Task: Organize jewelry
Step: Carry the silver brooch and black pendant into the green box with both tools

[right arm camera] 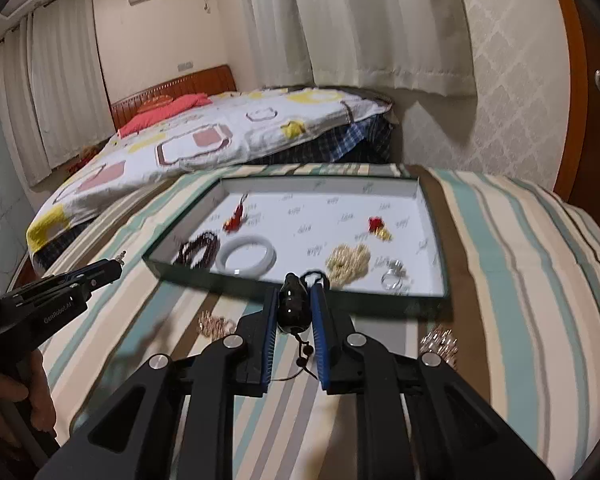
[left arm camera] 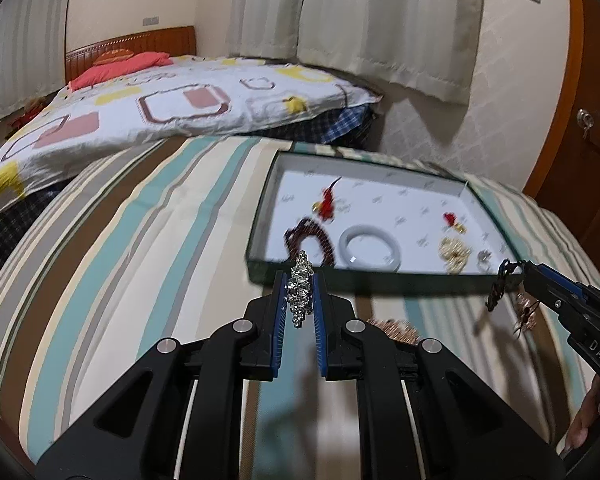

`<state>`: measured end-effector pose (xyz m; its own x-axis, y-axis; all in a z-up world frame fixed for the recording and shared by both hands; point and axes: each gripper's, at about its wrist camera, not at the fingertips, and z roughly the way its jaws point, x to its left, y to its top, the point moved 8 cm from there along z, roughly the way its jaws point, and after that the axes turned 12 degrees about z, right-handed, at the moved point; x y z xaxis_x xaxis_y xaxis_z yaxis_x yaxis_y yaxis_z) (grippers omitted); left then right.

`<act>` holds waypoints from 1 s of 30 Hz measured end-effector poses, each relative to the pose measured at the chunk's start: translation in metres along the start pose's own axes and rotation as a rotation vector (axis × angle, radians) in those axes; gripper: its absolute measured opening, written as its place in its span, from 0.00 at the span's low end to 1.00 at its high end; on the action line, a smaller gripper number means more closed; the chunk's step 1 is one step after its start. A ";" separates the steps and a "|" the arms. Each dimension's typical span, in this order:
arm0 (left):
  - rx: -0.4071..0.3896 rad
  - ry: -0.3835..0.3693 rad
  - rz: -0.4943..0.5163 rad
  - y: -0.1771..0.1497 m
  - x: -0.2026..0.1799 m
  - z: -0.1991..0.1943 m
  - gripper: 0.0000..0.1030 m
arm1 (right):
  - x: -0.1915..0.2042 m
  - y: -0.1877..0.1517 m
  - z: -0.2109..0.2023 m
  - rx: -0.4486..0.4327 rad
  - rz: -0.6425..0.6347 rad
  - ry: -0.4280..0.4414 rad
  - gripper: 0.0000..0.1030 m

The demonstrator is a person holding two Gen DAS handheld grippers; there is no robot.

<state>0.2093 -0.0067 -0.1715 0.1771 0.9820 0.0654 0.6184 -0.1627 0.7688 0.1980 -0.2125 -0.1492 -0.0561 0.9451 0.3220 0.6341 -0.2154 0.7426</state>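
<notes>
Hovering above a striped bedspread (left arm camera: 148, 240), both grippers carry jewelry near a shallow green-rimmed tray (right arm camera: 300, 286) with a white lining. The left gripper (left arm camera: 299, 292) has its blue pads clamped on a sparkly silver bracelet (left arm camera: 300, 292), which stands upright between them and pokes out past the tips. From its own camera it sits just short of the tray's near wall, on the left side.

The right gripper (right arm camera: 296, 304) is pinched shut on a glossy black pendant (right arm camera: 291, 306); a thin dark cord (right arm camera: 306, 354) with small beads dangles from it between the fingers. In the left view that gripper (left arm camera: 518, 270) comes in from the right edge with a loop of dark cord hanging off its tip, close to the tray's near right corner.

Inside the tray lie a dark red bead bracelet (right arm camera: 198, 254), a pale jade bangle (right arm camera: 246, 258) just beside it, a red tassel charm (right arm camera: 236, 218) further back, a small red and gold piece (right arm camera: 378, 227), a cream bead cluster (right arm camera: 348, 262) and a silver ring (right arm camera: 394, 276) near the front right.

Two rose-gold pieces rest on the bedspread outside the tray, one (right arm camera: 214, 324) left of the right gripper, one (right arm camera: 440, 344) to its right. Beyond lies a patterned quilt (left arm camera: 160, 108) and pale curtains (left arm camera: 380, 20).
</notes>
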 end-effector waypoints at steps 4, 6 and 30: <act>-0.026 -0.013 0.005 0.014 -0.006 -0.003 0.13 | -0.003 0.016 -0.004 -0.039 0.000 -0.007 0.17; -0.038 -0.021 0.010 0.020 -0.010 -0.004 0.13 | -0.004 0.023 -0.005 -0.055 0.001 -0.010 0.17; -0.110 -0.058 0.107 0.100 -0.057 0.056 0.13 | -0.015 0.089 0.043 -0.140 -0.009 -0.029 0.17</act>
<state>0.3040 -0.0846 -0.1337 0.2833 0.9519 0.1168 0.5068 -0.2520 0.8244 0.2886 -0.2349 -0.1134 -0.0371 0.9534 0.2993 0.5196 -0.2375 0.8208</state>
